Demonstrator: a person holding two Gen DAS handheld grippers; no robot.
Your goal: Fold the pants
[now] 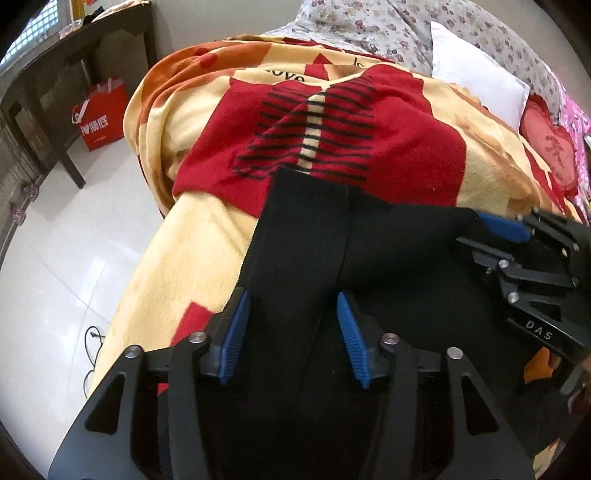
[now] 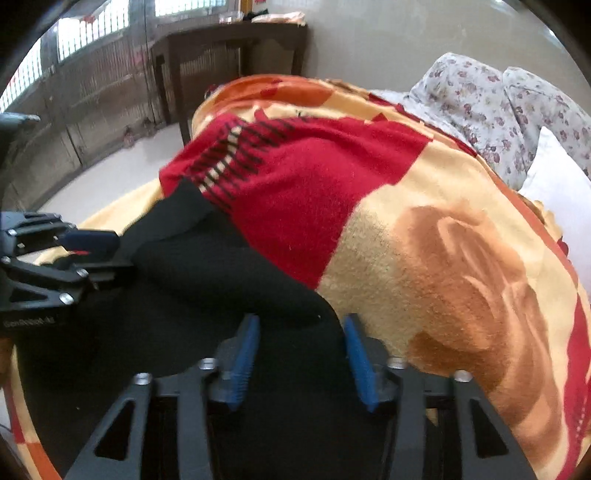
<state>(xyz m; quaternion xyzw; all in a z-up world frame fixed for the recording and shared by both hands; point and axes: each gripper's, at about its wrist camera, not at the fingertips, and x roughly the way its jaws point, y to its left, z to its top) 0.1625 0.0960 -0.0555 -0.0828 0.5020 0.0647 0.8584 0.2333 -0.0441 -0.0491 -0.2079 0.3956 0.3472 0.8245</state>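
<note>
Left claw (image 1: 291, 332) spread with black pants (image 1: 306, 236) between its blue pads, untouched, right claw (image 2: 301, 360) likewise released astride the pants' edge, pants lying on the bed's red-and-yellow blanket (image 1: 388, 147), white pillow (image 1: 476, 77) beyond, dark wooden tabletop (image 2: 236, 33) by the wall.

Pants (image 1: 314, 236) flat on blanket (image 1: 199, 240), near bed's left edge. Pillow (image 1: 476, 79) behind, toward far right corner. Table (image 1: 74, 48) beyond left edge, bag (image 1: 99, 114) on floor beneath.
</note>
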